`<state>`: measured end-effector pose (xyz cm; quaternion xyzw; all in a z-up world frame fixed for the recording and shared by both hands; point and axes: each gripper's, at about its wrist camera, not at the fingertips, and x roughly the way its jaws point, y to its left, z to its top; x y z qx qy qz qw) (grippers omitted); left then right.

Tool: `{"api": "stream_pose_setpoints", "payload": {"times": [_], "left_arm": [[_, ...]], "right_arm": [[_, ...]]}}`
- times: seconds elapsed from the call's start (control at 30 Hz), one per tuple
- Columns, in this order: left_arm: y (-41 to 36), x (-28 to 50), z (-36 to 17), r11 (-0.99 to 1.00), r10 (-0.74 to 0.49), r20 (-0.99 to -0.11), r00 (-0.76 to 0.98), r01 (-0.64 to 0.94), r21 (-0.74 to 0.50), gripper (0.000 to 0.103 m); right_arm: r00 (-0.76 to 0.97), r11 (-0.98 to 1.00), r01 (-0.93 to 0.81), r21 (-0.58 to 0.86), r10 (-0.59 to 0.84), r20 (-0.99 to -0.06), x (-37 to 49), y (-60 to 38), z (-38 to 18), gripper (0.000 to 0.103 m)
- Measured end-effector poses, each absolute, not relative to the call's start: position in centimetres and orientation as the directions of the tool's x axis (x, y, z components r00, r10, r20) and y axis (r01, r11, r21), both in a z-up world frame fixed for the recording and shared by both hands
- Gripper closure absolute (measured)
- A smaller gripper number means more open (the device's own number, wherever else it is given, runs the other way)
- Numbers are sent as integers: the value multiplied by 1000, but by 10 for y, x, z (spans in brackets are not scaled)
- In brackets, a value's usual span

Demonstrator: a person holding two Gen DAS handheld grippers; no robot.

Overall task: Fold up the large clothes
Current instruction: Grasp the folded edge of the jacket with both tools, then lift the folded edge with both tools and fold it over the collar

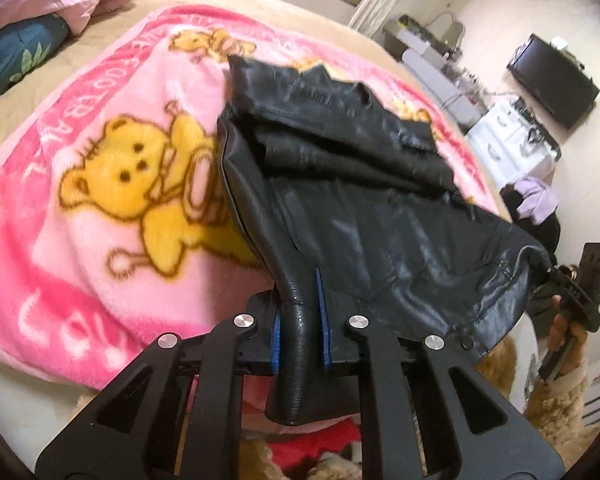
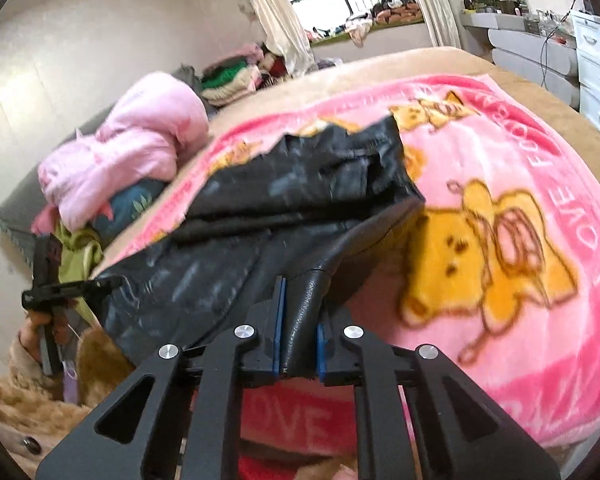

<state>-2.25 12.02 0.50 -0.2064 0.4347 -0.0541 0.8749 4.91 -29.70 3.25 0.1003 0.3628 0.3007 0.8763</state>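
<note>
Lying across a pink fleece blanket (image 1: 80, 240) on the bed (image 1: 28, 120), the black leather garment (image 1: 360, 184) has a glossy, grained finish with creases and pale highlights over its panels. Its far portion is bunched into several overlapping folds, with a stitched band visible along the top edge. The near edge is raised off the blanket at two points and hangs taut between them. The left tool (image 1: 300, 320) is clamped on a rolled, piped edge of the garment; the blue pads (image 1: 321, 312) press on either side of it, and the leather continues below them. The right tool (image 2: 298, 332) is clamped in the same way on another thick edge of the garment, with blue pads (image 2: 278, 328) bearing on the leather. In each wrist view the opposite tool appears at the frame margin, held in a hand (image 1: 564, 320) at the garment's other corner. The blanket carries a yellow bear print (image 1: 140, 184) and white lettering. A pink quilt (image 2: 132, 144) lies bundled at the side of the bed.
</note>
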Motion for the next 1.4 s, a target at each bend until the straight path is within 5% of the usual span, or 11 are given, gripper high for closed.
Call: {"api": "stream_pose_setpoints", "payload": {"times": [0.47, 1.4], "left_arm": [[137, 13, 51, 873, -281, -624, 729, -76, -482, 96], [167, 114, 67, 838, -255, -599, 759, -135, -528, 95]], "right_arm": [[640, 796, -415, 441, 600, -481, 94, -301, 71, 93], [675, 851, -353, 389, 520, -524, 217, -264, 94, 92]]}}
